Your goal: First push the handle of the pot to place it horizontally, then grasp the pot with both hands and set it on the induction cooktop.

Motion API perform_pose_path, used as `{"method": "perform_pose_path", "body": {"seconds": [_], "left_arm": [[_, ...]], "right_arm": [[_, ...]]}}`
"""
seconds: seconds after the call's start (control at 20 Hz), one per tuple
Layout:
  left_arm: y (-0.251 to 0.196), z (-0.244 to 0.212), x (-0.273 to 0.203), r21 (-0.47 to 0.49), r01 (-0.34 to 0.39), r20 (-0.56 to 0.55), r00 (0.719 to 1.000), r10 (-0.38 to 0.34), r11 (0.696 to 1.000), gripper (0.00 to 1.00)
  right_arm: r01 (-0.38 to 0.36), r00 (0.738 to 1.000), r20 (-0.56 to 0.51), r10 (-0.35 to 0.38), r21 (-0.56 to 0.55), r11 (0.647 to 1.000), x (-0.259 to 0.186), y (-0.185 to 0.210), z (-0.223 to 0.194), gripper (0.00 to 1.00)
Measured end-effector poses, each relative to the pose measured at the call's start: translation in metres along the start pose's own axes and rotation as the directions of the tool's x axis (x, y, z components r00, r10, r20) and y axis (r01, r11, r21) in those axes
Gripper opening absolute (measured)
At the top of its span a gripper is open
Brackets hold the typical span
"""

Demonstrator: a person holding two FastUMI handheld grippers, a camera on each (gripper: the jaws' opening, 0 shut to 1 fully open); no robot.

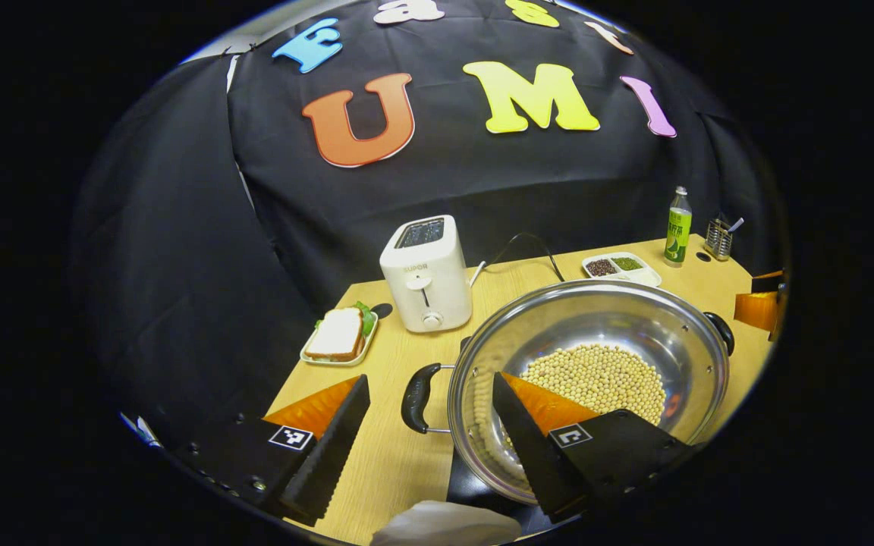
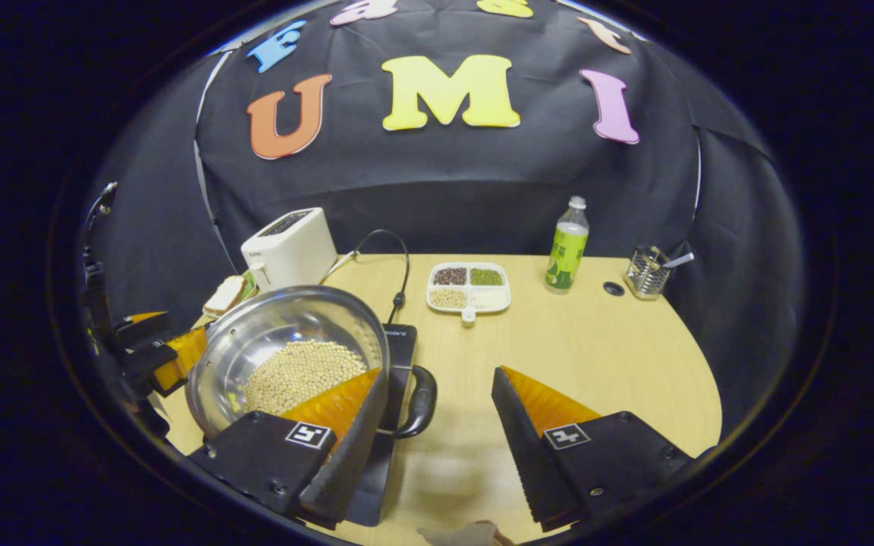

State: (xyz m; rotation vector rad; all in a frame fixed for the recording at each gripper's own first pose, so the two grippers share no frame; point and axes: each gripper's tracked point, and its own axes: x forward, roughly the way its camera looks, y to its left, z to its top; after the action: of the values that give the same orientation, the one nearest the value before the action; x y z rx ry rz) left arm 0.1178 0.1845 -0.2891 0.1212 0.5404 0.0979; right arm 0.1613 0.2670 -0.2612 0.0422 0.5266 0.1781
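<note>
A: Where do the tongs stand?

B: The left gripper (image 1: 431, 444) is spread wide. The black loop handle (image 1: 418, 396) of the shiny round steel pot (image 1: 596, 334) lies in the gap between its fingers, and neither finger presses on it. One finger reaches over the rim into the bowl.

A: And the other?

B: The right gripper (image 2: 435, 447) is spread wide too. The pot's opposite black handle (image 2: 416, 402) sits between its fingers, close to the finger beside the pot wall, with no grip closed.

A: Where is the pot itself?

B: It holds a heap of pale yellow beans (image 1: 596, 377) and sits over the flat black induction cooktop (image 2: 395, 356), whose edge shows beside and beneath it on the light wooden table (image 2: 596, 356).

A: What surrounds it?

B: A white toaster (image 1: 427, 271) stands behind, its black cord (image 2: 390, 258) looping over the table. A sandwich on a small pale tray (image 1: 340, 336) lies to one side. Farther back are a white divided dish of grains (image 2: 468, 287), a green bottle (image 2: 567, 246) and a wire holder (image 2: 646, 273). Nothing lies between either gripper and its handle.
</note>
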Motion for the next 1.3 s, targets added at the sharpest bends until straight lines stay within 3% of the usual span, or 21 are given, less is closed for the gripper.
{"method": "perform_pose_path", "body": {"seconds": [0.35, 0.45, 0.6, 1.0, 1.3], "left_arm": [[-0.048, 0.064, -0.092, -0.045, 0.023, 0.122, 0.992, -0.018, 0.999, 0.96], [-0.07, 0.088, -0.125, -0.064, 0.033, 0.17, 0.985, -0.022, 0.997, 0.96], [-0.105, 0.123, -0.164, -0.104, 0.056, 0.231, 0.973, -0.03, 0.993, 0.96], [-0.173, 0.182, -0.252, -0.112, 0.08, 0.363, 0.931, -0.035, 0.991, 0.96], [-0.201, 0.204, -0.281, -0.133, 0.1, 0.403, 0.914, -0.038, 0.986, 0.96]], "right_arm": [[0.014, 0.987, 0.163, 0.003, -0.1, 0.995, -0.09, -0.067, 0.057, 0.87], [0.007, 0.98, 0.2, 0.015, -0.109, 0.994, -0.119, -0.088, 0.068, 0.99], [0.011, 0.968, 0.249, 0.018, -0.118, 0.993, -0.157, -0.121, 0.084, 1.0], [0.034, 0.929, 0.37, -0.006, -0.069, 0.997, -0.234, -0.207, 0.119, 1.0], [0.058, 0.901, 0.43, -0.048, -0.011, 0.998, -0.271, -0.26, 0.133, 1.0]]}}
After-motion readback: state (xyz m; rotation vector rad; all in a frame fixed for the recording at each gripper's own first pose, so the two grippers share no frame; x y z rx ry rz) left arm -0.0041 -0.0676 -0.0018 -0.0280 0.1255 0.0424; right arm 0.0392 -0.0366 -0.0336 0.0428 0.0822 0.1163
